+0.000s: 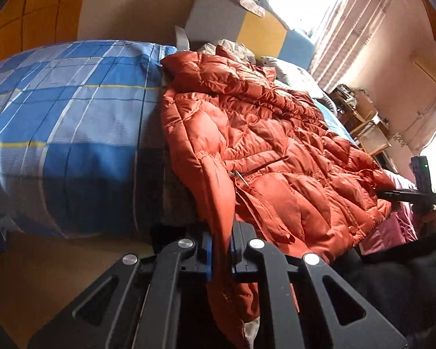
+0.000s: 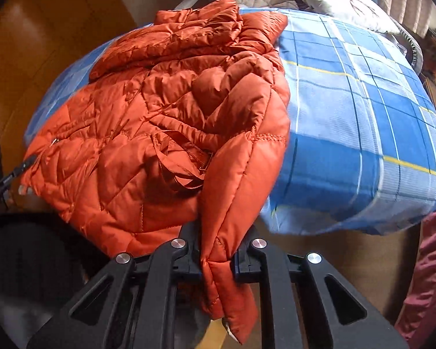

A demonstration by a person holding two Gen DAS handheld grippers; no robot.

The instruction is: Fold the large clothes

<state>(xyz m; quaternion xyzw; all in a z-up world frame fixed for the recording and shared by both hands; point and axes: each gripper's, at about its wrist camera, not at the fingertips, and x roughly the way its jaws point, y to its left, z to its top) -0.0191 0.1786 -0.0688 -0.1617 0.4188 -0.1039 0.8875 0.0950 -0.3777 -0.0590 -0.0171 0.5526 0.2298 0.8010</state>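
An orange quilted puffer jacket (image 1: 261, 133) lies spread on a bed with a blue checked cover (image 1: 66, 122). In the left wrist view my left gripper (image 1: 221, 250) is shut on a hanging edge of the jacket near its zip pocket. The right wrist view shows the same jacket (image 2: 165, 110) bunched up, with a loose orange belt (image 2: 183, 163) on top. There my right gripper (image 2: 218, 256) is shut on a thick padded edge of the jacket that hangs down between its fingers. The other gripper (image 1: 412, 192) shows at the jacket's far right edge in the left wrist view.
The bed's blue checked cover (image 2: 363, 110) fills the right side. Pillows (image 2: 340, 3) and grey bedding sit at the headboard. A wooden floor (image 2: 29, 43) lies to the left. Curtains (image 1: 348, 23) and a cluttered stand (image 1: 363, 110) are beyond the bed. Pink fabric (image 1: 392, 229) hangs nearby.
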